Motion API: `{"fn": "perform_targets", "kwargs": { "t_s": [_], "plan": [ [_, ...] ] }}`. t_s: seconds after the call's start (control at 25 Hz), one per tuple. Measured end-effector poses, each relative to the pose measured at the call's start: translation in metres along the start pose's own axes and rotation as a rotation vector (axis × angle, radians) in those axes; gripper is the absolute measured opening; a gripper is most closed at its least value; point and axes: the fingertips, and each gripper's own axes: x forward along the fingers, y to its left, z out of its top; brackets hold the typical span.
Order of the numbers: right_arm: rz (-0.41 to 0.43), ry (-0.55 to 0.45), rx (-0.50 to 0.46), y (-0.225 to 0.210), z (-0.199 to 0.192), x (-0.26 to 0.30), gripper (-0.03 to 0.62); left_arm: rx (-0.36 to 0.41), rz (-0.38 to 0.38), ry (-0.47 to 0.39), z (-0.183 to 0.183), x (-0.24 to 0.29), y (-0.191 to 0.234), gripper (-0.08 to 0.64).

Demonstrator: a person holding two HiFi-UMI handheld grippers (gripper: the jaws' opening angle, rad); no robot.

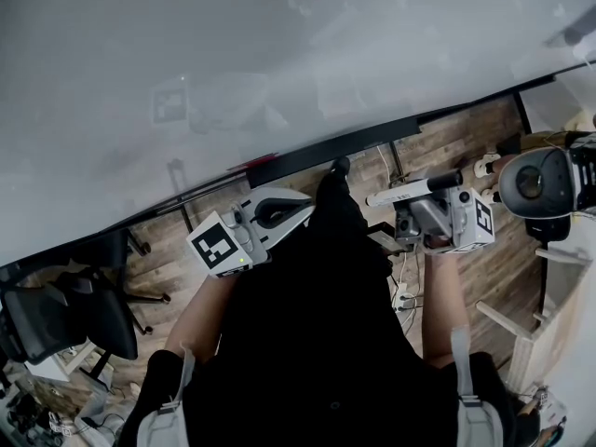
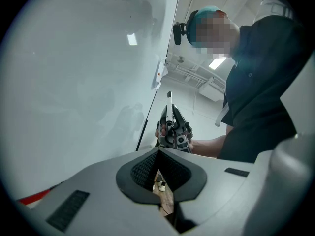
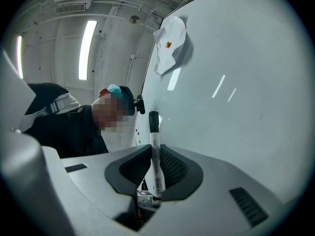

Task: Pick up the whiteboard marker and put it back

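The whiteboard marker (image 1: 410,192), white-bodied with a black cap, is clamped between the jaws of my right gripper (image 1: 414,205), which is shut on it. In the right gripper view the marker (image 3: 155,163) stands upright between the pads, its cap close to the whiteboard (image 3: 236,97), and the right gripper (image 3: 155,149) grips it mid-body. My left gripper (image 1: 310,210) is held in front of the person's chest, shut with nothing in it. In its own view the left gripper (image 2: 158,151) faces the right gripper (image 2: 173,132), where the marker (image 2: 169,107) sticks up.
The whiteboard (image 1: 279,54) fills the upper head view, with a dark lower edge (image 1: 372,138) and a small red thing (image 1: 251,163) on it. A white paper (image 3: 170,43) hangs high on the board. An office chair (image 1: 65,319) stands left on the wooden floor (image 1: 466,138).
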Motion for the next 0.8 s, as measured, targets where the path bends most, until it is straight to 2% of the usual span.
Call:
{"fn": "perform_targets", "kwargs": {
  "t_s": [0.8],
  "plan": [
    [-0.023, 0.039, 0.011, -0.005, -0.007, 0.001, 0.066, -0.011, 0.017, -0.020, -0.001, -0.003, 0.007, 0.011]
  ]
}}
